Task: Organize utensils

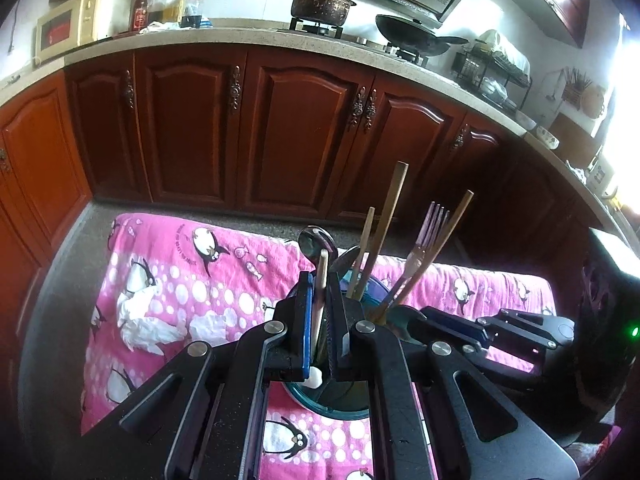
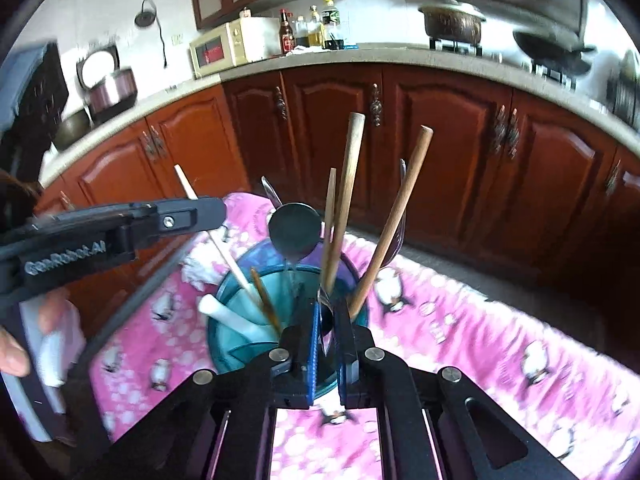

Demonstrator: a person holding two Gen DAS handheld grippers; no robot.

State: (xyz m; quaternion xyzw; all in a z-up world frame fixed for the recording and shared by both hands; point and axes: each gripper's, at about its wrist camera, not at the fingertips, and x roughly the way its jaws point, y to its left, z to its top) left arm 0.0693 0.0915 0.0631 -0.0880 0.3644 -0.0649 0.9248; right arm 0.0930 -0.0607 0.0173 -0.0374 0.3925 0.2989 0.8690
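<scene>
A teal utensil holder (image 1: 340, 408) (image 2: 236, 344) stands on the pink penguin cloth (image 1: 168, 280), with wooden chopsticks (image 1: 386, 228) (image 2: 346, 200), a fork (image 1: 434, 220) and a dark spoon (image 1: 318, 242) (image 2: 295, 232) upright in it. My left gripper (image 1: 319, 320) (image 2: 218, 210) is shut on a pale chopstick (image 1: 321, 280) (image 2: 224, 250) that slants down into the holder. My right gripper (image 2: 328, 340) (image 1: 404, 316) hovers at the holder's near rim. A shiny metal handle (image 2: 326, 314) stands between its pads, with a narrow gap beside it. A white handle (image 2: 230, 316) lies inside the holder.
Crumpled white tissue (image 1: 148, 320) lies on the cloth at the left. Red-brown cabinet doors (image 1: 304, 128) and a counter with a microwave (image 1: 84, 20), bottles, a pot (image 1: 322, 2) and a wok stand behind. A person's hand (image 2: 16, 344) shows at the far left.
</scene>
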